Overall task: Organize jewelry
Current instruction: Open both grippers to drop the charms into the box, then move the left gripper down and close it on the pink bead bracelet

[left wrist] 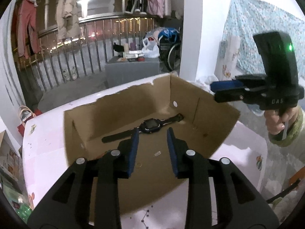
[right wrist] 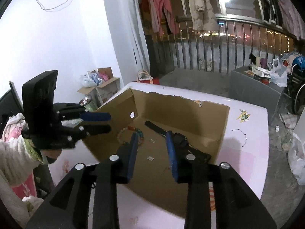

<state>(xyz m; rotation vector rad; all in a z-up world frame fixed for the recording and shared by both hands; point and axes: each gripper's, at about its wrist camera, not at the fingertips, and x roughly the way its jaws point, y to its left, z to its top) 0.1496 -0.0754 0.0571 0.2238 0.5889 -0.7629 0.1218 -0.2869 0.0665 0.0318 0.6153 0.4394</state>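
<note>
2 empty grippers over an open cardboard box (left wrist: 213,114) on the pink counter (left wrist: 45,152).

Left gripper (left wrist: 152,133) and right gripper (right wrist: 151,136): jaws partly open, holding nothing. Black watch (left wrist: 150,126) lies near the far wall; bead bracelet (right wrist: 122,133) at left. "DAS" is legible on the right gripper's body.

Left gripper (left wrist: 152,133) over open cardboard box (left wrist: 215,110), jaws apart, nothing between the blue pads. Black watch (left wrist: 150,126) flat on box floor toward far wall, strap stretched out both ways. Box on pink table (left wrist: 47,139), near its far edge. Right gripper (left wrist: 213,91) at upper right above box's right wall, held by hand (left wrist: 280,120), jaws slightly parted, empty.
</note>
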